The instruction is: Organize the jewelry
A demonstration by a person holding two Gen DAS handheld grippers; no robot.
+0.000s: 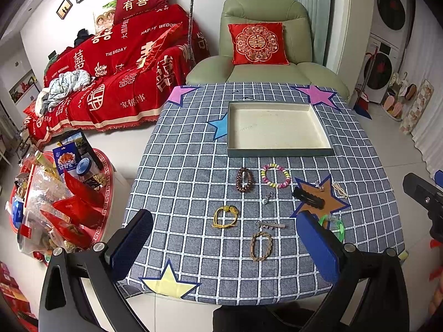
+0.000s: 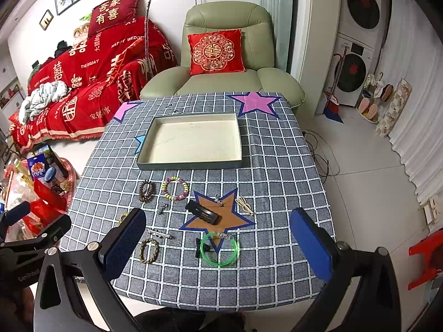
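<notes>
Nothing is sorted yet, by the look of it. The shallow cream-lined grey cardboard tray (image 1: 279, 153) sits bare at the far side of the checked-cloth bench (image 1: 177, 182). Every piece lies loose in front of it: a brown wooden bead bracelet (image 1: 244, 180), a pastel bead bracelet (image 1: 275, 176), a black hair clip (image 1: 308, 197), a yellow cord bracelet (image 1: 225, 217), a woven tan bracelet (image 1: 261, 245) and a green plastic bangle (image 2: 219, 248). The left claw (image 1: 224, 246) and right claw (image 2: 218, 243) hover wide apart, holding nothing.

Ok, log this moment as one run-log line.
left claw: open, empty | right claw: open, empty | tray: nothing inside | jewelry on tablecloth: green bangle, black clip, brown bead bracelet
</notes>
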